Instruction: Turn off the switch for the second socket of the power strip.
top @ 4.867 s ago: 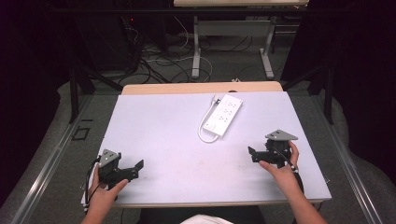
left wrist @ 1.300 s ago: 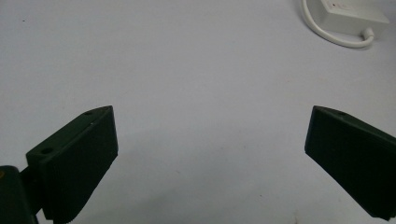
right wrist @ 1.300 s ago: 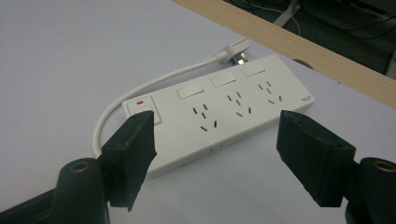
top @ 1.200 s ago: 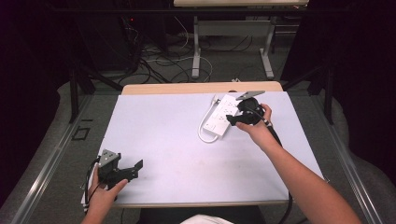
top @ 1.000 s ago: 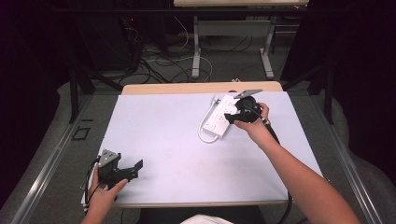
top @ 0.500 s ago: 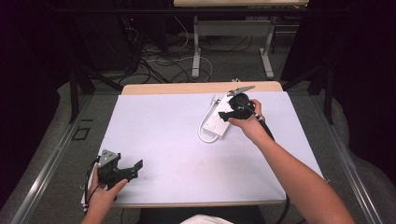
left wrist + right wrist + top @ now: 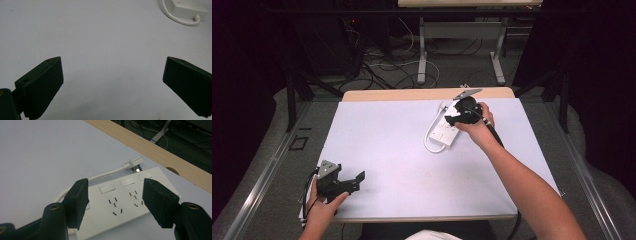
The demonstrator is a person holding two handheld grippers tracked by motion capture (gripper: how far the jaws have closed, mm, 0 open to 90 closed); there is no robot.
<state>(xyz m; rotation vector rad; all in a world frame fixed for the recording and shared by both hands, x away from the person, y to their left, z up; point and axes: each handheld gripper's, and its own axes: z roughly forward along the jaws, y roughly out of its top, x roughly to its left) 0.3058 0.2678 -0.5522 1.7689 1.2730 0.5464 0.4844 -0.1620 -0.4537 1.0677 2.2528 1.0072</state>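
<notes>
A white power strip (image 7: 446, 132) with a looped white cord (image 7: 430, 140) lies on the far middle-right of the white table (image 7: 402, 150). My right gripper (image 7: 452, 120) hovers over the strip's far end, open, its jaws straddling the sockets in the right gripper view, where the power strip (image 7: 125, 202) and its plug (image 7: 132, 163) lie just beyond the right gripper (image 7: 115, 200). My left gripper (image 7: 354, 181) rests at the table's near left corner, open with nothing between its jaws. In the left gripper view, the left gripper (image 7: 112, 80) faces bare table, with the power strip (image 7: 187, 7) far off.
A wooden strip (image 7: 412, 94) edges the table's far side. Beyond it stand desk legs (image 7: 422, 50) and floor cables (image 7: 382, 60). Dark curtains flank the table.
My right gripper has travelled from the near right of the table up to the power strip and now hangs over its far end. The left gripper has stayed put.
</notes>
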